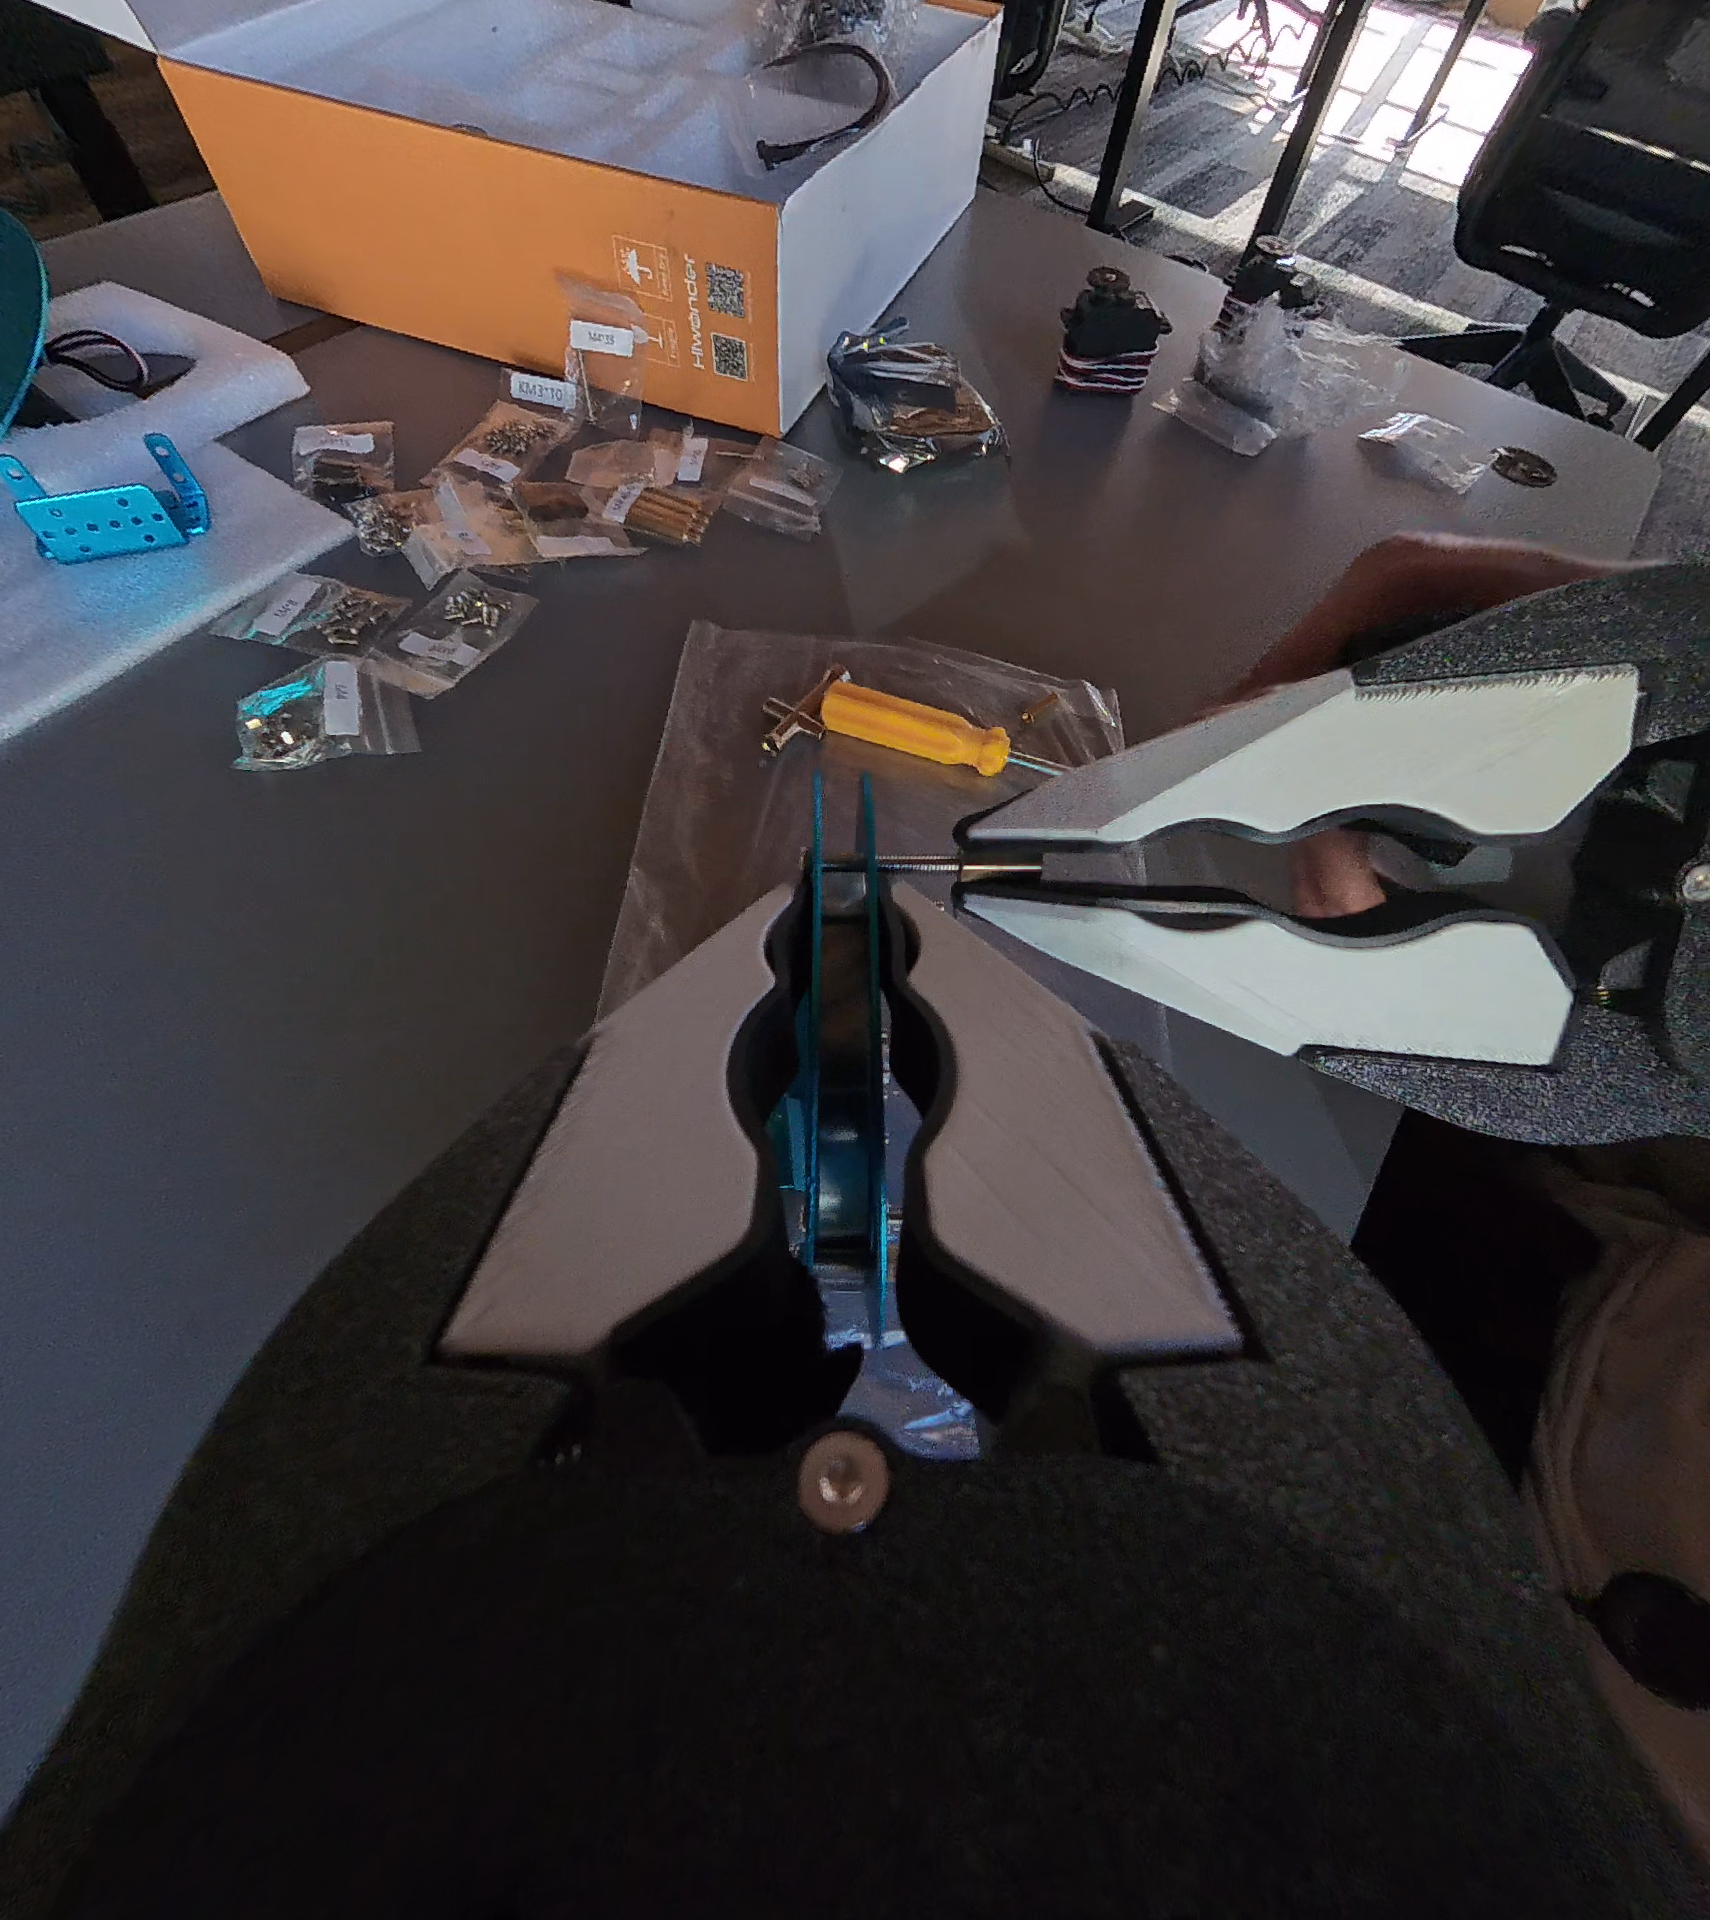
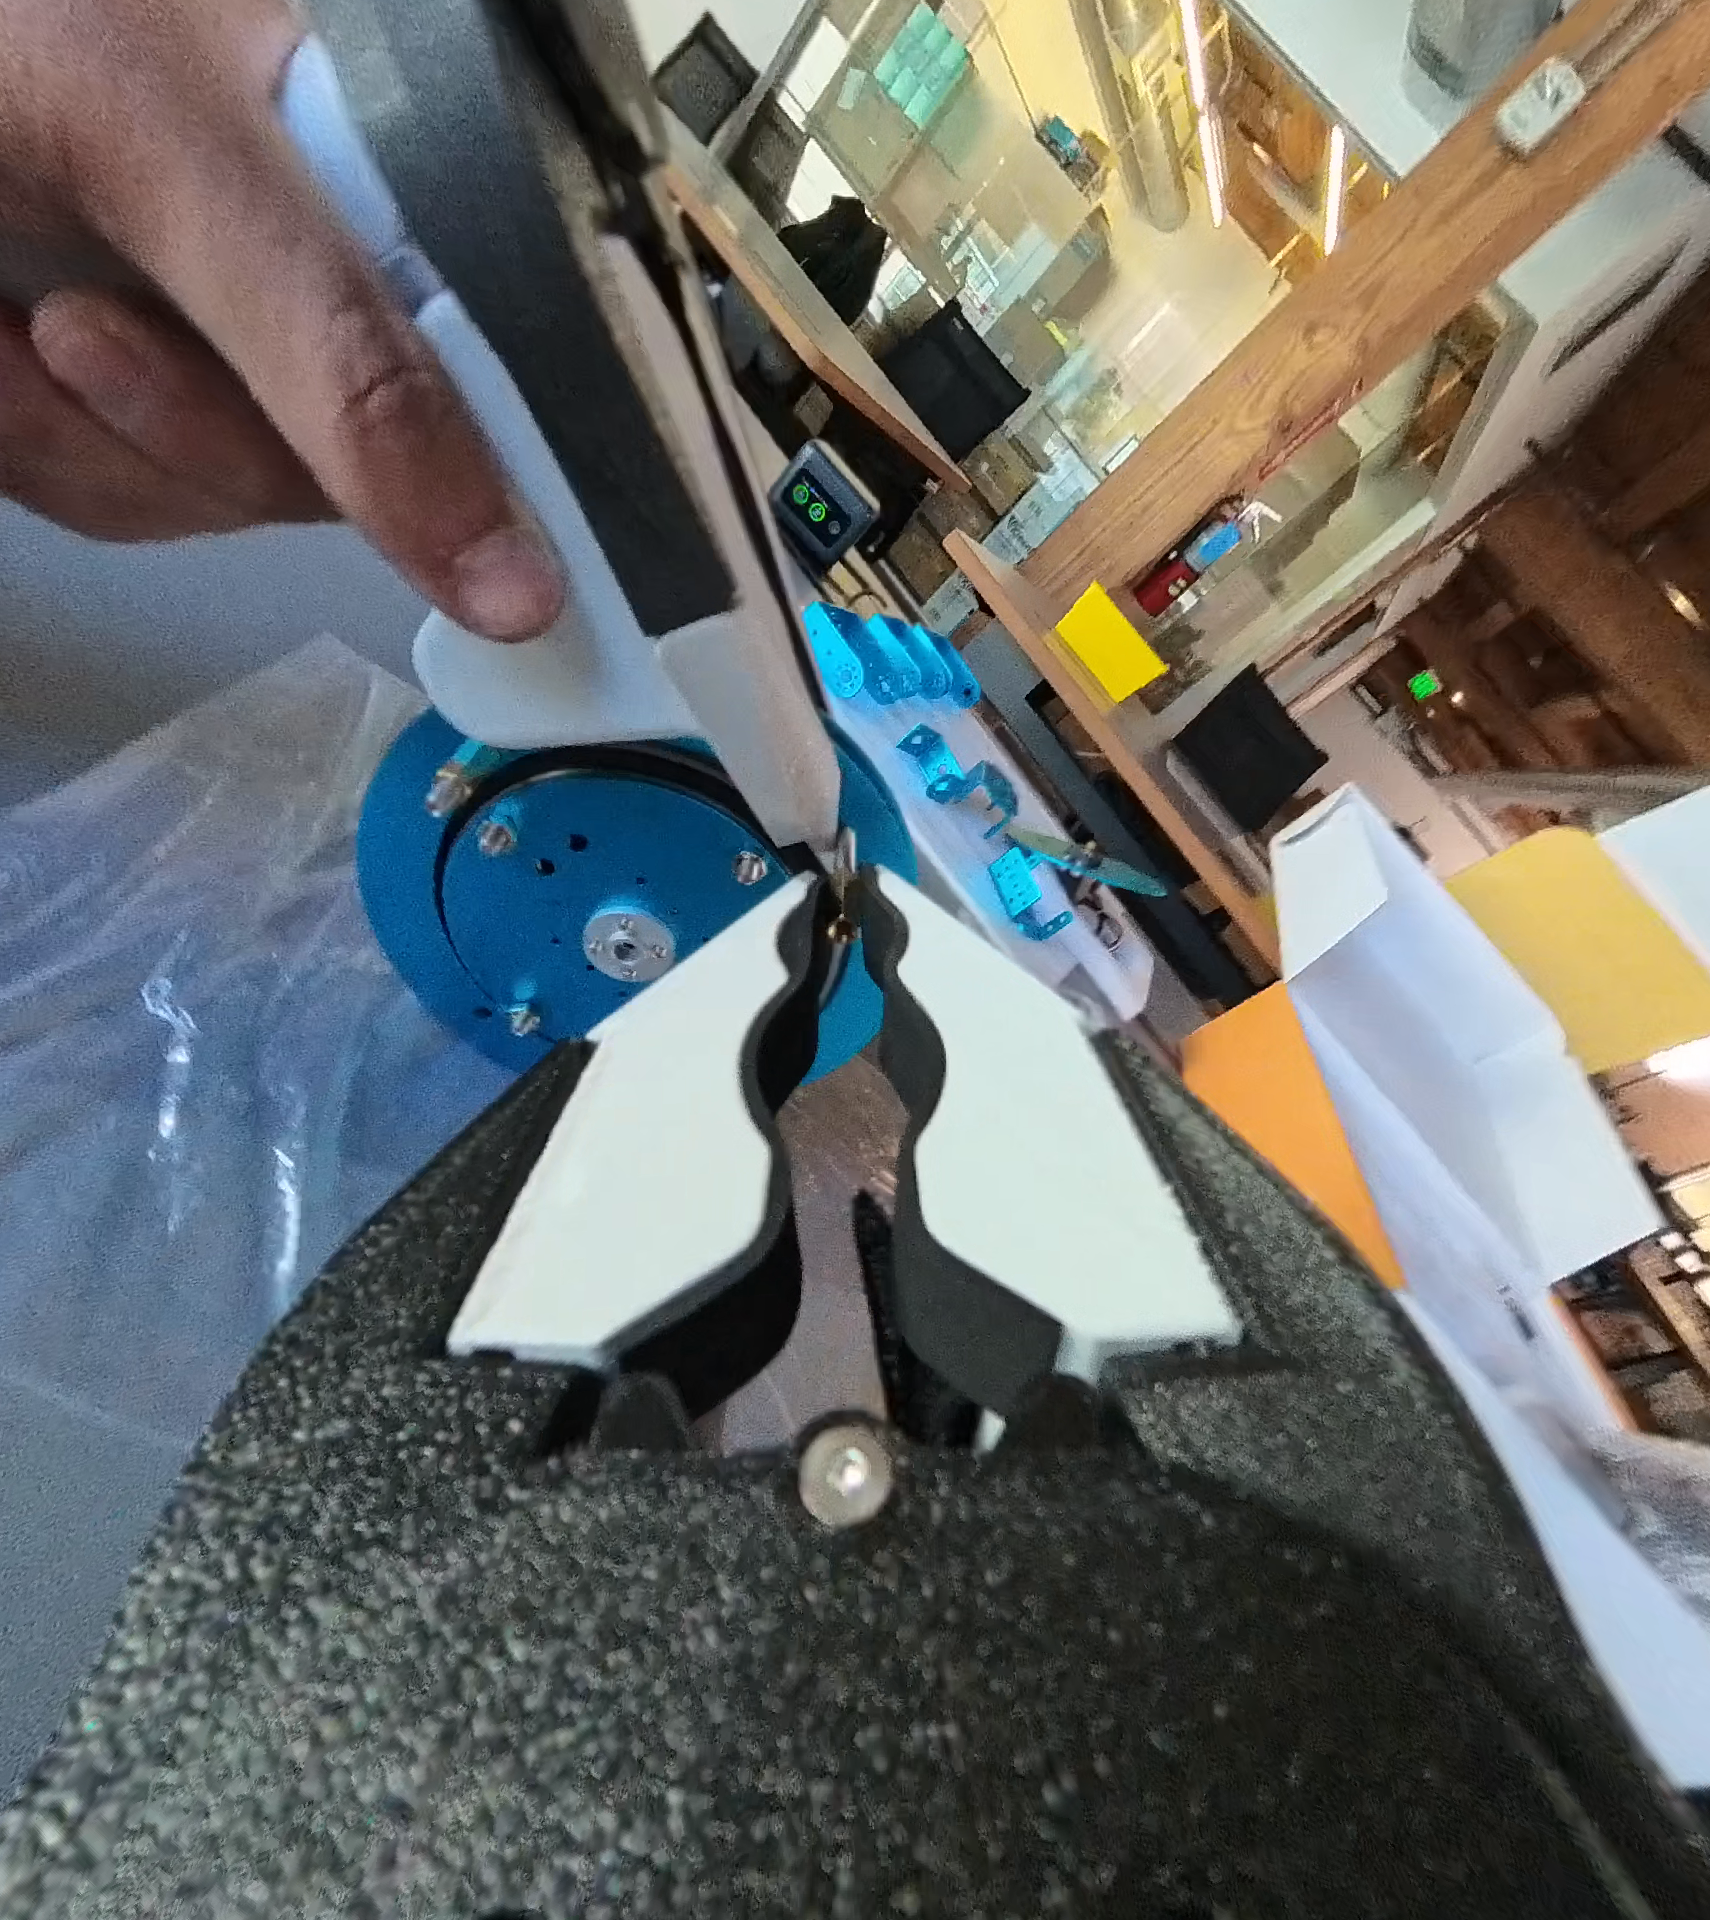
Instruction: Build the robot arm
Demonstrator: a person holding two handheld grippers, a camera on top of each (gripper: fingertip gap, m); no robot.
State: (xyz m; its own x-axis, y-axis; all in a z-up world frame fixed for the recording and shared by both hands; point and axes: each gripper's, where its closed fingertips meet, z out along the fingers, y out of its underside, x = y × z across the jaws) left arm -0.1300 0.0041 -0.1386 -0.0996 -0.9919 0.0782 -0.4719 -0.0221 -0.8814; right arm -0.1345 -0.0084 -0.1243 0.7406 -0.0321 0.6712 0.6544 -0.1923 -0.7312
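My left gripper (image 1: 843,902) is shut on a blue round metal plate assembly (image 1: 843,1049), held edge-on above the grey table (image 1: 155,987). In the right wrist view the assembly (image 2: 560,904) shows as two stacked blue discs with screws and a silver hub. My right gripper (image 1: 965,862) comes in from the right, shut on a thin threaded screw (image 1: 918,862) whose tip meets the plates' upper edge. In its own view the right gripper (image 2: 843,888) pinches the small brass-headed screw (image 2: 840,904) at the disc's rim. A hand (image 2: 207,312) holds the left gripper.
A yellow-handled screwdriver (image 1: 908,722) lies on a clear plastic bag (image 1: 726,748). Several small bags of screws (image 1: 477,520) lie beyond. An orange and white box (image 1: 518,187), white foam with blue brackets (image 1: 113,509), servos (image 1: 1105,338) and an office chair (image 1: 1640,166) stand farther off.
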